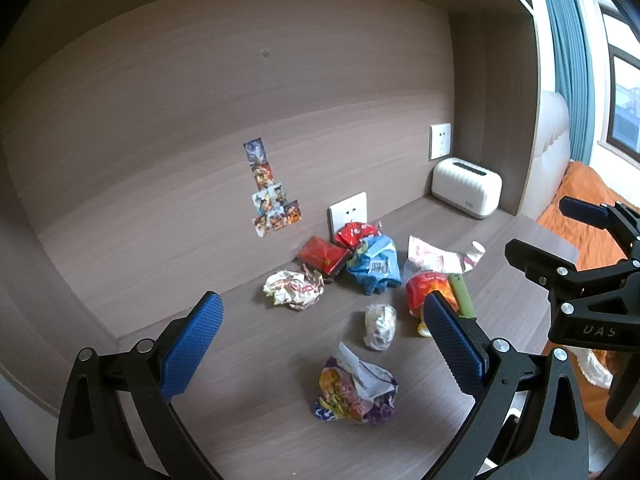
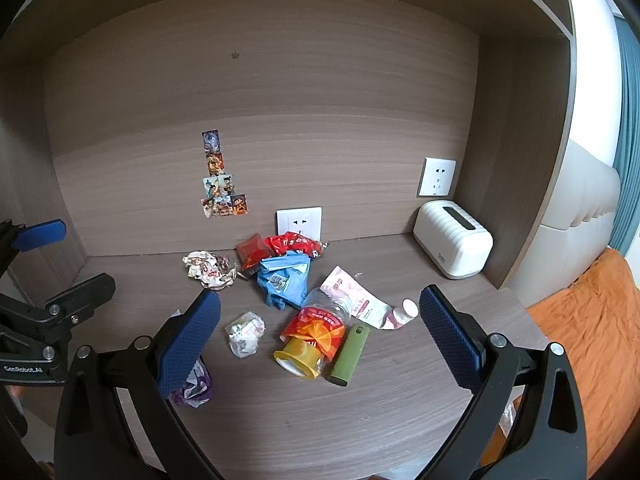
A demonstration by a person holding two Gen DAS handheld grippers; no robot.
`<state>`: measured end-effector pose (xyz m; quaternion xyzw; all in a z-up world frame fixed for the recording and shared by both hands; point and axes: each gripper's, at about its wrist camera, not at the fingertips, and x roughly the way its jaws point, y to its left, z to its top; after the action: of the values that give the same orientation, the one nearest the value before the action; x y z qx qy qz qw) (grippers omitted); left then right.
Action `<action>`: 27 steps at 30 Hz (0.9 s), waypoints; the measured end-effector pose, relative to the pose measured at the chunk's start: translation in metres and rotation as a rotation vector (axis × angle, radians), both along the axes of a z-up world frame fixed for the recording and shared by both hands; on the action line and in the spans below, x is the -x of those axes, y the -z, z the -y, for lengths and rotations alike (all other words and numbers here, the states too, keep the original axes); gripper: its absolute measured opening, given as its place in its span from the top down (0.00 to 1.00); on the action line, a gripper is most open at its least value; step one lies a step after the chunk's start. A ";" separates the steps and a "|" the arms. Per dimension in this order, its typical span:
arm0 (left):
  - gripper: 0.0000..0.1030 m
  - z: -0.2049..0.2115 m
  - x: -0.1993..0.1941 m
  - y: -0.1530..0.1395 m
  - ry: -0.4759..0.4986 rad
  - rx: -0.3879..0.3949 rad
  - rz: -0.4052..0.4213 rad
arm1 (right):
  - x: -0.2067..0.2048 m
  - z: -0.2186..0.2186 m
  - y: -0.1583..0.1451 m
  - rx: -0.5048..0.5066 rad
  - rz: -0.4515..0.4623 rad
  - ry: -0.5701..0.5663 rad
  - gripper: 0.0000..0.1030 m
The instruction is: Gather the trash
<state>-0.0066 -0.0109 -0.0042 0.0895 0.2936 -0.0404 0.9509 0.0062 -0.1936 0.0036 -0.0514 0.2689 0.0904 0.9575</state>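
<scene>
Trash lies scattered on the wooden desk (image 1: 248, 420). My left gripper (image 1: 320, 346) is open and empty, above a crumpled colourful wrapper (image 1: 356, 394); a small white wad (image 1: 380, 326) lies just beyond. My right gripper (image 2: 320, 334) is open and empty, above a plastic bottle with a red label and yellow cap (image 2: 312, 336) and a green tube (image 2: 349, 354). Further back lie a blue bag (image 2: 284, 280), red wrappers (image 2: 294, 244), a white crumpled wrapper (image 2: 208, 268) and a pink pouch (image 2: 356, 298). The right gripper also shows in the left wrist view (image 1: 560, 240).
A white ribbed box (image 2: 454, 240) stands at the back right under a wall socket (image 2: 437, 177). A second socket (image 2: 299, 223) and stickers (image 2: 220, 178) are on the back panel. An orange bed cover (image 2: 588, 332) lies right of the desk edge.
</scene>
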 end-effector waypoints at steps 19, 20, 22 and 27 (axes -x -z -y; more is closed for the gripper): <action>0.05 0.001 -0.005 0.001 0.004 0.019 -0.014 | -0.007 -0.001 -0.001 0.013 0.002 -0.005 0.04; 0.05 0.001 -0.006 0.001 0.004 0.018 -0.015 | -0.006 -0.002 0.000 0.015 0.002 -0.005 0.04; 0.05 0.001 -0.006 0.002 0.006 0.020 -0.019 | -0.007 -0.003 0.000 0.017 0.001 -0.006 0.04; 0.05 -0.001 -0.007 0.005 0.007 0.022 -0.026 | -0.007 -0.007 0.002 0.025 -0.003 -0.009 0.04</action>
<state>0.0005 -0.0103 -0.0087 0.0794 0.3050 -0.0479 0.9478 0.0129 -0.1866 0.0020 -0.0643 0.2713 0.0914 0.9560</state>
